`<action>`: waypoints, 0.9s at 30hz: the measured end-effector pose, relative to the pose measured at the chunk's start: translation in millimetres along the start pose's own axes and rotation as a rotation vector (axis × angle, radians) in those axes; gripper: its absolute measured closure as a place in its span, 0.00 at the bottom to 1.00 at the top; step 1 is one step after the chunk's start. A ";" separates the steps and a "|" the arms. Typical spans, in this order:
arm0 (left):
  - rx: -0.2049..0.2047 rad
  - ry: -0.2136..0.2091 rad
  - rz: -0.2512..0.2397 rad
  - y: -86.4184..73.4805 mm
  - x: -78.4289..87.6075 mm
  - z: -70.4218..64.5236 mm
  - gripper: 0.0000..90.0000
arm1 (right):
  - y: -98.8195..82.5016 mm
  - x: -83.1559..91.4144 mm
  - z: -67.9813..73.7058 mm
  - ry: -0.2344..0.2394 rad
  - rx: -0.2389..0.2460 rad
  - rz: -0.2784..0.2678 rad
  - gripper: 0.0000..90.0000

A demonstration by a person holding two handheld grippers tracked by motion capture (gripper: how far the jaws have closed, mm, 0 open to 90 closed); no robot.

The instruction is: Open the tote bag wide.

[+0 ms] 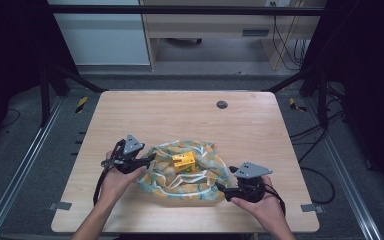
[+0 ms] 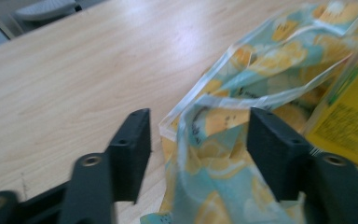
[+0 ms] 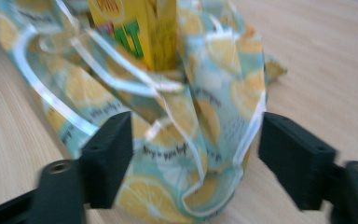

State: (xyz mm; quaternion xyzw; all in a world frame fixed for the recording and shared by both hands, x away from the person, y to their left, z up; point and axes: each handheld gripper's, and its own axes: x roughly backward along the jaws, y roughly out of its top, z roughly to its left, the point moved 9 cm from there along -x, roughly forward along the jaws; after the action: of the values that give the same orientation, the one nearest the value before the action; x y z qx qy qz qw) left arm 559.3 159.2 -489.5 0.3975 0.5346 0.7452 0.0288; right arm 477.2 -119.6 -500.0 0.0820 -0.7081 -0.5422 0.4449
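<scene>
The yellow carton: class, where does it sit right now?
In the high view the yellow carton stands on the lemon-print cloth near the table's front middle, between the two grippers.

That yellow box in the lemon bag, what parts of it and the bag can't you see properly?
- Yellow box: in the high view its print is too small to read.
- Yellow box: top cut off by the right gripper view's edge.
- Lemon bag: lower part hidden behind the left tool; small printing blurred.

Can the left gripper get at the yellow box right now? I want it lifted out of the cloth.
Probably not directly. The left gripper has its open jaws around the lemon-print cloth's edge, and folds of it stand between the jaws and the yellow box.
</scene>
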 end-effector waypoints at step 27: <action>0.063 0.049 -0.090 3.9 96.8 38.5 0.12 | 40.6 66.9 -74.2 -0.243 -0.136 -0.190 0.07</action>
State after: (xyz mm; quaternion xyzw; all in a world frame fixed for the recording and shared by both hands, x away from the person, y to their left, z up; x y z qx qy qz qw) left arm 518.7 232.6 -427.6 0.3554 0.5758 0.7354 0.0368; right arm 506.0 -195.0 -428.4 0.0520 -0.7072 -0.6345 0.3074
